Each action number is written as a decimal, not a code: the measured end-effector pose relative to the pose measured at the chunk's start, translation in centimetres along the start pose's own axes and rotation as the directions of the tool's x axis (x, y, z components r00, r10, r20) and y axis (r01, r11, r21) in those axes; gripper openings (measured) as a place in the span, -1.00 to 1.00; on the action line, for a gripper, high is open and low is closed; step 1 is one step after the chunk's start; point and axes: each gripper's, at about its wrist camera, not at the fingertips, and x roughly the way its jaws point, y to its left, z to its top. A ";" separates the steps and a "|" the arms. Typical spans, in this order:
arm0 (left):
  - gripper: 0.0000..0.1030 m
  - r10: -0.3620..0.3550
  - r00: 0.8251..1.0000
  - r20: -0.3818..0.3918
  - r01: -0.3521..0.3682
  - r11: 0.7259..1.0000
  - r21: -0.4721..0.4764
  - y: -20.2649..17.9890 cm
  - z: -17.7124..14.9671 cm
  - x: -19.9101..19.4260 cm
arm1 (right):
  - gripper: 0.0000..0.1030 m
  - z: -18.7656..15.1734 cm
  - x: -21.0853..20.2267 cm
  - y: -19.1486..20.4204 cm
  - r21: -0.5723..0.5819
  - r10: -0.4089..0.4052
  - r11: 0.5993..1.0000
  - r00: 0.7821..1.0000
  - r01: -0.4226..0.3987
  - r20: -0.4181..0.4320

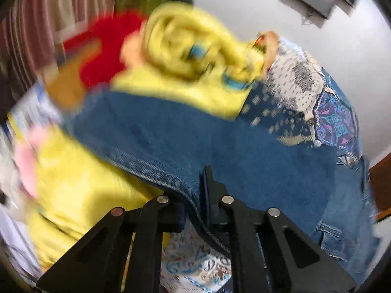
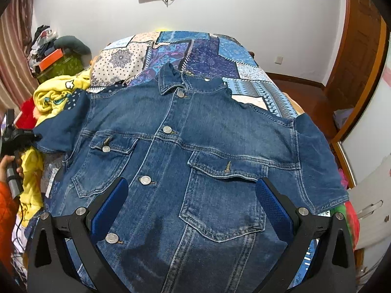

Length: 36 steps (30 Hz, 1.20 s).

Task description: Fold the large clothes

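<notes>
Left hand-held gripper [image 1: 198,210]: closed on an edge of the denim jacket [image 2: 185,151], dark seam running between the fingers; cloth rising away from the jaws in a blue slope. Left wrist view smeared by motion, so exact part of the jacket held not certain from it; seen from the right wrist view, left hand-held gripper at the far left edge of the bed, at the tip of the jacket's left-hand sleeve.

Right hand-held gripper [image 2: 193,210]: wide open, nothing between the blue pads [image 2: 110,210], hovering above the lower front of the jacket, over the placket and the large chest pocket [image 2: 220,195]. Contact with the cloth not discernible.

Denim jacket: spread front-up on the bed [image 2: 229,56], buttoned, collar at the far end, hem toward the right hand-held gripper. Long axis collar-to-hem, running straight away from the right hand-held gripper; sleeves across it, one to each side. Right-hand sleeve [image 2: 315,161] flat and free, draping near the bed's right edge.

Patchwork bedspread [image 2: 200,48]: under the jacket, showing beyond the collar.

Yellow blanket [image 2: 53,95]: bunched just beside the held sleeve, at the left.

Judgement: first fold in hand, left sleeve to be carried inward across the chest, toward the button line. Left hand-held gripper nearer that sleeve; right hand-held gripper nearer the hem and the free sleeve. Risk: yellow blanket dragging in with the sleeve.
</notes>
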 end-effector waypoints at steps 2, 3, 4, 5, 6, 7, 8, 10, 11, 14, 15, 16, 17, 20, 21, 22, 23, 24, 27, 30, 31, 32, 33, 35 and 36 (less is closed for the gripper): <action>-0.85 0.019 0.997 0.072 -0.023 0.998 0.056 -2.0 1.0 -2.1 | 1.00 0.0 -0.5 -0.3 0.011 0.007 1.000 1.000 -0.008 0.012; -0.86 0.008 0.993 0.114 -0.018 0.996 0.087 -3.4 1.4 -3.6 | 1.00 0.0 -0.7 -0.5 0.016 0.011 1.000 1.000 -0.011 0.018; -0.86 -0.003 0.989 0.145 -0.014 0.993 0.117 -4.7 1.8 -4.5 | 1.00 0.0 -1.0 -0.8 0.020 0.015 1.000 1.000 -0.016 0.024; -0.86 -0.015 0.985 0.169 -0.011 0.989 0.147 -5.9 2.0 -5.5 | 1.00 0.0 -1.1 -0.9 0.022 0.017 1.000 0.999 -0.017 0.028; -0.87 -0.039 0.979 0.198 0.000 0.981 0.192 -7.6 2.0 -6.8 | 1.00 0.0 -1.3 -1.1 0.024 0.018 1.000 0.999 -0.019 0.035; -0.87 -0.059 0.976 0.210 0.012 0.975 0.220 -8.7 1.9 -7.6 | 1.00 -0.1 -1.6 -1.3 0.026 0.016 1.000 0.999 -0.017 0.046; -0.88 -0.093 0.970 0.224 0.030 0.963 0.268 -10.5 1.5 -8.7 | 1.00 -0.1 -1.8 -1.5 0.028 0.015 0.999 0.999 -0.016 0.051; -0.88 -0.153 0.960 0.234 0.059 0.929 0.365 -14.2 0.2 -10.2 | 1.00 -0.2 -2.3 -1.9 0.035 0.017 0.999 0.998 -0.019 0.065; -0.88 -0.179 0.958 0.226 0.074 0.911 0.405 -15.7 -0.6 -10.6 | 1.00 -0.2 -2.5 -2.1 0.040 0.021 0.999 0.997 -0.024 0.070; -0.88 -0.262 0.953 0.154 0.144 0.836 0.529 -20.6 -3.8 -10.9 | 1.00 -0.4 -3.2 -2.9 0.056 0.038 0.998 0.996 -0.043 0.083; -0.88 -0.277 0.952 0.130 0.160 0.813 0.560 -21.8 -4.9 -10.8 | 1.00 -0.6 -3.4 -3.2 0.058 0.040 0.997 0.995 -0.045 0.089; -0.88 -0.298 0.951 0.088 0.189 0.778 0.599 -23.5 -6.5 -10.6 | 1.00 -0.7 -3.6 -3.4 0.058 0.040 0.997 0.995 -0.045 0.093; -0.88 -0.308 0.950 0.056 0.209 0.758 0.618 -24.7 -7.7 -10.4 | 1.00 -0.8 -3.8 -3.7 0.059 0.039 0.997 0.995 -0.045 0.097; -0.88 -0.324 0.944 -0.056 0.279 0.701 0.656 -27.5 -11.5 -9.5 | 1.00 -1.1 -4.3 -4.8 0.069 0.038 0.997 0.994 -0.045 0.105; -0.88 -0.318 0.943 -0.099 0.301 0.685 0.664 -28.4 -12.7 -8.8 | 1.00 -1.3 -4.4 -5.3 0.079 0.039 0.996 0.994 -0.047 0.106; -0.88 -0.309 0.942 -0.132 0.315 0.674 0.668 -28.9 -13.8 -8.3 | 1.00 -1.4 -4.4 -5.7 0.087 0.041 0.995 0.994 -0.050 0.106; -0.88 -0.300 0.941 -0.157 0.324 0.669 0.669 -29.3 -14.6 -7.7 | 1.00 -1.4 -4.5 -6.0 0.097 0.044 0.994 0.993 -0.054 0.106; -0.88 -0.289 0.938 -0.192 0.340 0.660 0.669 -29.6 -15.5 -7.1 | 1.00 -1.5 -4.5 -6.3 0.106 0.047 0.993 0.993 -0.058 0.107; -0.88 -0.254 0.931 -0.261 0.364 0.641 0.676 -30.0 -17.7 -6.0 | 1.00 -1.9 -4.7 -7.2 0.128 0.042 0.990 0.992 -0.058 0.120; -0.74 -0.224 0.933 -0.281 0.358 0.639 0.681 -29.6 -18.8 -5.7 | 1.00 -2.0 -4.7 -7.5 0.127 0.038 0.990 0.992 -0.053 0.118; -0.57 -0.234 0.925 -0.299 0.378 0.645 0.664 -29.2 -18.9 -6.1 | 1.00 -2.1 -4.7 -7.7 0.126 0.038 0.991 0.993 -0.053 0.115; -0.45 -0.248 0.915 -0.318 0.401 0.651 0.645 -29.0 -18.9 -6.2 | 1.00 -2.1 -4.6 -7.7 0.124 0.037 0.991 0.993 -0.051 0.111; -0.15 -0.271 0.899 -0.345 0.435 0.658 0.615 -28.4 -18.6 -6.5 | 1.00 -2.1 -4.4 -7.6 0.121 0.033 0.992 0.994 -0.046 0.105; 0.26 -0.305 0.886 -0.350 0.460 0.673 0.579 -27.4 -18.1 -7.4 | 1.00 -2.2 -4.3 -7.6 0.117 0.031 0.992 0.995 -0.043 0.099; 0.37 -0.319 0.887 -0.333 0.459 0.684 0.567 -26.6 -17.8 -8.1 | 1.00 -2.2 -4.2 -7.5 0.117 0.030 0.992 0.995 -0.041 0.097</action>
